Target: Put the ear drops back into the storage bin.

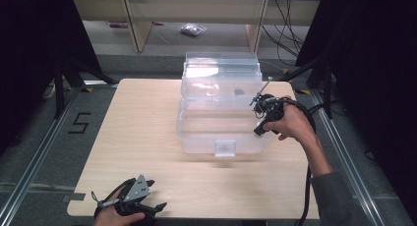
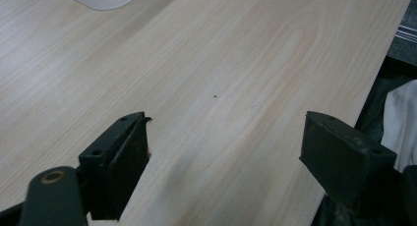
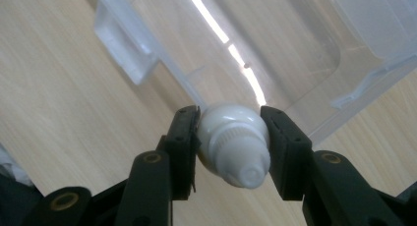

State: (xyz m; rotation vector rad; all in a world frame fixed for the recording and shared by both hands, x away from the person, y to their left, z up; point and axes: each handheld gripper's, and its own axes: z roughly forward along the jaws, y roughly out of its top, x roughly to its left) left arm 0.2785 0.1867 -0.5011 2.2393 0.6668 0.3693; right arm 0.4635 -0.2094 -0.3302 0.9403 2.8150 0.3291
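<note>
A clear plastic storage box (image 1: 221,123) with its lid swung open at the back stands on the wooden table (image 1: 147,137). My right gripper (image 1: 261,125) hovers at the box's right rim, shut on a small white bottle (image 3: 233,142) whose nozzle points back toward the camera. In the right gripper view the box's front wall and latch (image 3: 125,44) lie just beyond the bottle. My left gripper (image 1: 147,204) rests at the table's near left corner, open, with bare wood between its pads (image 2: 120,162).
A small dark speck (image 1: 238,92) lies inside the box. Black stand legs (image 1: 64,73) flank the table on both sides. Cables (image 1: 282,24) and a plastic bag (image 1: 193,29) lie on the floor beyond. White cloth (image 2: 401,118) shows past the table edge.
</note>
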